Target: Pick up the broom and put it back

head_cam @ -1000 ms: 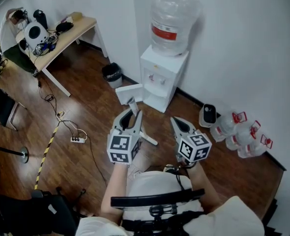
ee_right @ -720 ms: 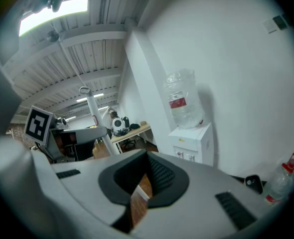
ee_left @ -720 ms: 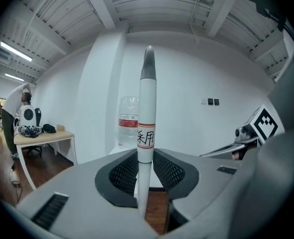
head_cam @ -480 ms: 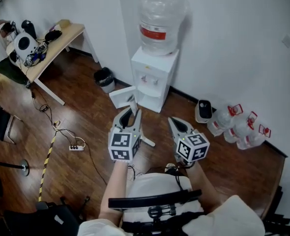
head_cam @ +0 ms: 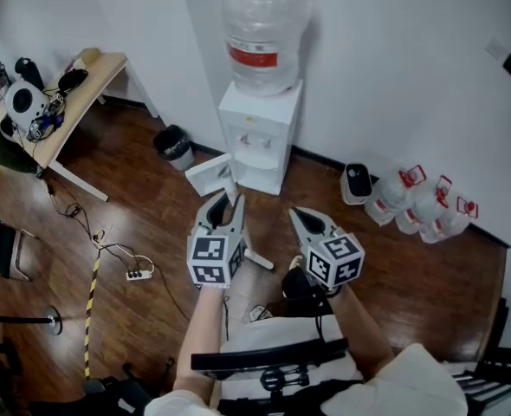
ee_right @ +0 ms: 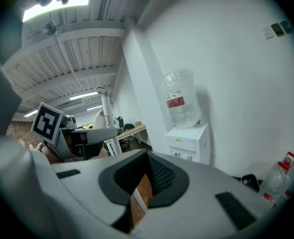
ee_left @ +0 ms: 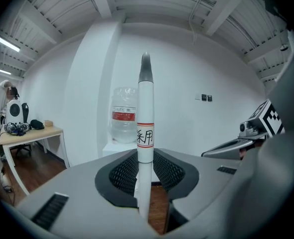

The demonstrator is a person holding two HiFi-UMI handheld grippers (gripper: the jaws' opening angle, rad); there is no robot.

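**Broom may swing in my one-handed hold**

The long white broom handle with the grey tip (ee_left: 145,128) stands upright, clamped between the fingers of my left gripper (head_cam: 229,202). With so short a hold on so long a pole, it could pivot and strike the white water dispenser (head_cam: 257,137) at twelve o'clock. My right gripper (head_cam: 302,217), at three o'clock, has its fingers together and empty.

Straight ahead of you the water dispenser (head_cam: 257,133) stands against the wall with its bottle (head_cam: 262,33) on top. The bin (head_cam: 176,146) sits just left of it and the table (head_cam: 82,102) further left (gear on top). Jugs (head_cam: 420,208) cluster along the wall to the right, and the broom (ee_left: 145,128) stands upright between your left gripper's (head_cam: 227,200) jaws.
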